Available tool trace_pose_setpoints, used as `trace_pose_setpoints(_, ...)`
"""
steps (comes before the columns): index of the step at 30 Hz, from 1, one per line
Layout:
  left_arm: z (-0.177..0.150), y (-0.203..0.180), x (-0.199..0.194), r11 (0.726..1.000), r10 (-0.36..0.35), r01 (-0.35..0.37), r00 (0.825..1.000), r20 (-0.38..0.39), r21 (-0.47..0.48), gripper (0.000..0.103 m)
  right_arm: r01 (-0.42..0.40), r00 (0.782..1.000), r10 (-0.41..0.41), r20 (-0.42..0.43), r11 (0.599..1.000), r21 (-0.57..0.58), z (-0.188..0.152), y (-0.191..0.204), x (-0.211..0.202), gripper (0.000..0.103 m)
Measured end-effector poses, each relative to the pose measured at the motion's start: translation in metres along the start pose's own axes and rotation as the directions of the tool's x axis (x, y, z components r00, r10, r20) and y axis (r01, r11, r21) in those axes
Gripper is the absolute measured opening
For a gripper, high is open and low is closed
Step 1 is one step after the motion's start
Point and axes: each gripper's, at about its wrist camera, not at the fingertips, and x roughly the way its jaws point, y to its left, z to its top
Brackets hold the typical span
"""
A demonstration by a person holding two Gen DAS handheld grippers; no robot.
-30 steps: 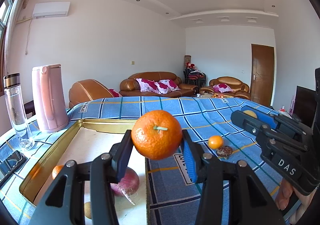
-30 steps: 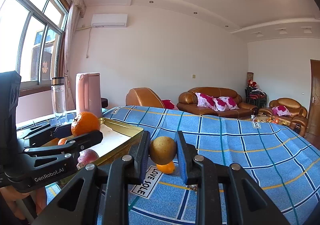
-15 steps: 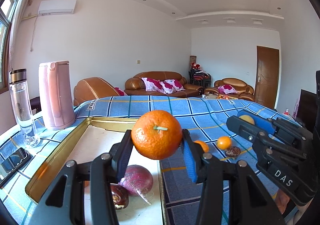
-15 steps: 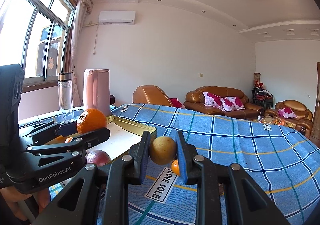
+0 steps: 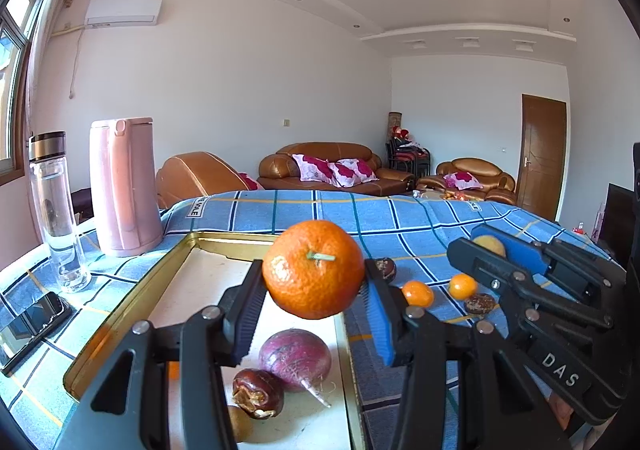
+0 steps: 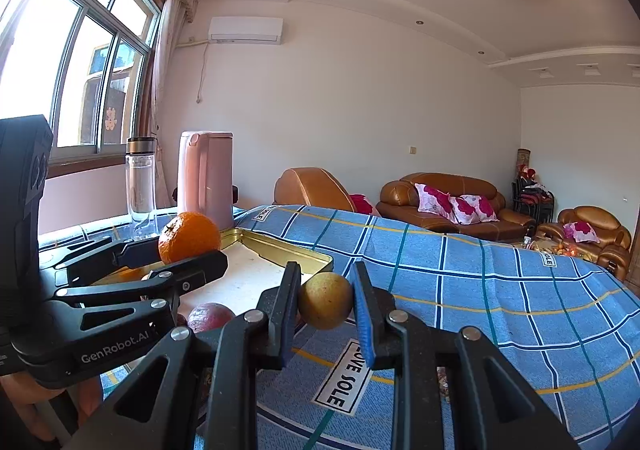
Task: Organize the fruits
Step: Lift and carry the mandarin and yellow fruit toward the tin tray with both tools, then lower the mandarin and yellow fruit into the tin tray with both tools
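We're carrying two fruits at once, one per claw. Left gripper (image 5: 314,306) is clenched on the orange (image 5: 313,269), pads on its sides, stem facing the camera. It's hanging above the right-hand rim of the gold tray (image 5: 120,320), so we judge a drop into the tray is the step in hand. Right gripper (image 6: 325,308) is clenched on the yellow-brown fruit (image 6: 325,300), just off the tray's near right corner, over the blue checked cloth (image 6: 480,290). It's probably queuing behind the left one so the two claws aren't crowding the same opening.

Already in the tray at its near end: purple round fruit (image 5: 295,359), a dark brown shrivelled one (image 5: 258,393) touching it, and a tan one (image 5: 240,423) by the near edge, half hidden by the left claw. The far half of the tray is bare, so we're aiming there to avoid landing on what's down.

Still loose on the cloth, right of the tray: two small oranges (image 5: 417,293), two dark brown pieces (image 5: 479,303).

Pink kettle (image 5: 122,186), glass bottle (image 5: 56,210) and phone (image 5: 30,324) are sitting along the table's left edge, well apart from the tray's landing zone.

Risk as we judge it: both fruits are round and pinched on the widest part only, so we're releasing low, not from height.
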Motion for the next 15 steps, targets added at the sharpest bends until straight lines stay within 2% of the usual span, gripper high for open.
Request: trace_pose_setpoints(15, 0.000, 0.016, 0.000, 0.999, 0.030, -0.030, 1.000, -0.003, -0.017, 0.049, -0.024, 1.000, 0.024, -0.012, 0.999, -0.026, 0.000, 0.013, 0.012, 0.027)
